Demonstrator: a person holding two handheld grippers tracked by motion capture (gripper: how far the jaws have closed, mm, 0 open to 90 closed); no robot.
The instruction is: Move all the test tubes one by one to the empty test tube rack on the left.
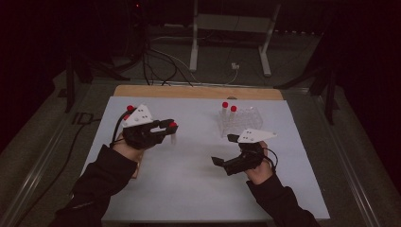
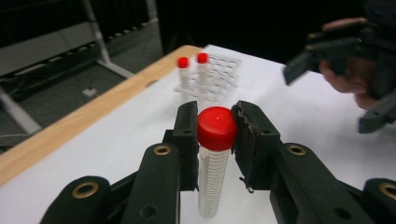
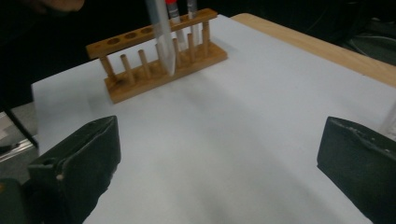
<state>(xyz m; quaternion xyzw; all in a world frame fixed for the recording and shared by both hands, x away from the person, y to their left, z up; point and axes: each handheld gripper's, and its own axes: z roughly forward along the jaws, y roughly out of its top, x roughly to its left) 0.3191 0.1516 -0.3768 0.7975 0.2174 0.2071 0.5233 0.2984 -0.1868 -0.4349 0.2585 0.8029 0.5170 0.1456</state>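
Note:
My left gripper (image 1: 170, 127) is shut on a clear tube with a red cap (image 2: 212, 177), gripping it just under the cap; the tube hangs upright above the white mat. In the right gripper view the same tube (image 3: 161, 42) hangs in front of a wooden rack (image 3: 140, 77). My right gripper (image 1: 224, 149) stands wide open over the mat with nothing between its jaws. A clear plastic rack (image 1: 243, 118) at the back right holds two red-capped tubes (image 1: 229, 108).
The white mat (image 1: 189, 179) covers a wooden table whose far edge (image 1: 198, 92) shows. The wooden rack has several free holes (image 3: 121, 38) and two tubes at its far end (image 3: 182, 11). Cables and a metal stand's legs (image 1: 194, 52) lie beyond the table.

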